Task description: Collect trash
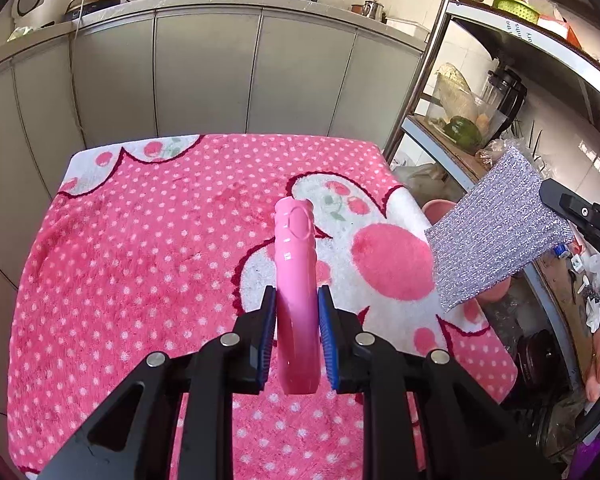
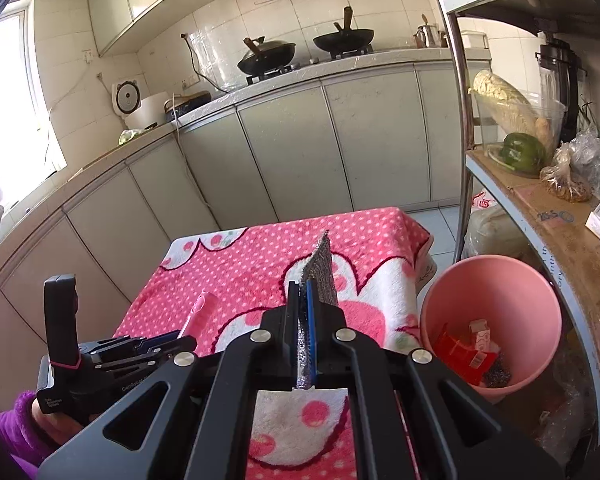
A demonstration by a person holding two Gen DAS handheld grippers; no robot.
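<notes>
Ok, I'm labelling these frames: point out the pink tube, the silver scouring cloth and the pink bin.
pink tube [image 1: 294, 264]: left wrist view, mid-body.
silver scouring cloth [image 1: 500, 228]: left wrist view, centre.
pink bin [image 2: 496, 280]: right wrist view, inner wall.

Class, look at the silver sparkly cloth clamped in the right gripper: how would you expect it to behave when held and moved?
The silver cloth probably is light and fairly stiff: pinched at one edge by the right gripper, it stands out flat, without drooping. Its rough glittery weave likely resists slipping between the pads.

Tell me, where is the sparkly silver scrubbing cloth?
The sparkly silver scrubbing cloth is pinched in the right gripper, above the pink dotted tablecloth, left of the pink plastic bin.
</notes>
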